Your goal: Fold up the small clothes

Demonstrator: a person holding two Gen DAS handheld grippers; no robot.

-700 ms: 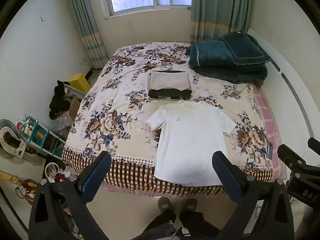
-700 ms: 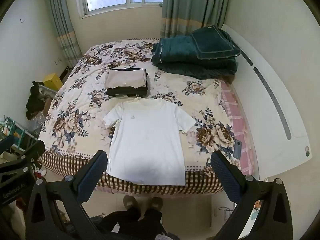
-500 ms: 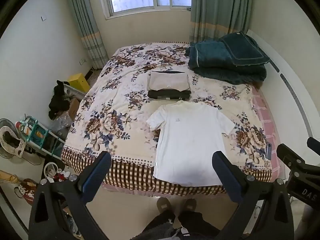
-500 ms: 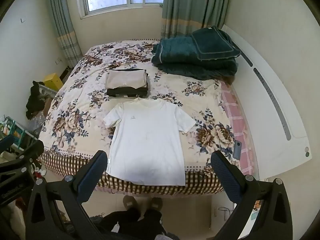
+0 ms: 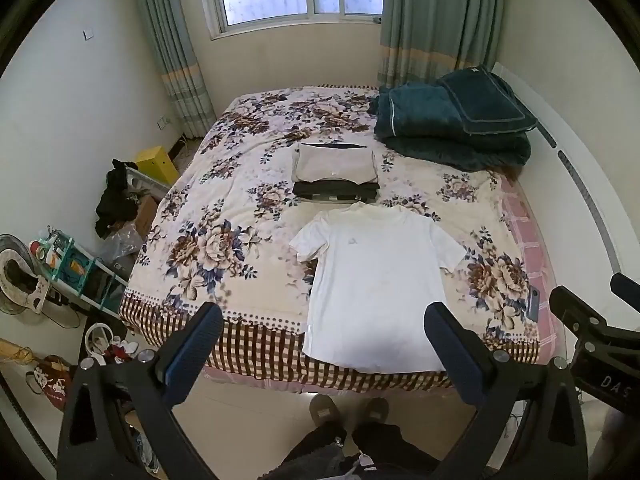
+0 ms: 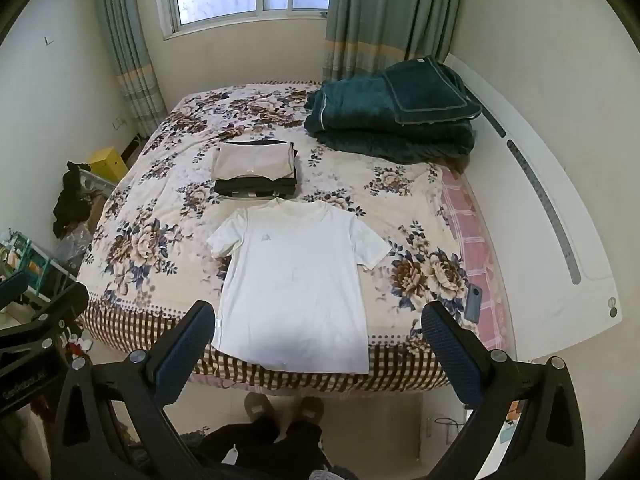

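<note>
A white T-shirt lies spread flat, front up, at the near edge of the floral bed; it also shows in the right wrist view. A stack of folded clothes, beige on top of dark, sits just behind its collar, and shows in the right wrist view too. My left gripper is open and empty, held high above the hem. My right gripper is open and empty, also high above the hem. Both are well apart from the shirt.
A folded dark green quilt lies at the bed's far right. A phone rests near the right edge by the white headboard. A shelf rack and clutter stand on the floor left. The person's slippered feet are below.
Both views have shifted very slightly; the shirt and the stack lie as before, and both grippers stay open.
</note>
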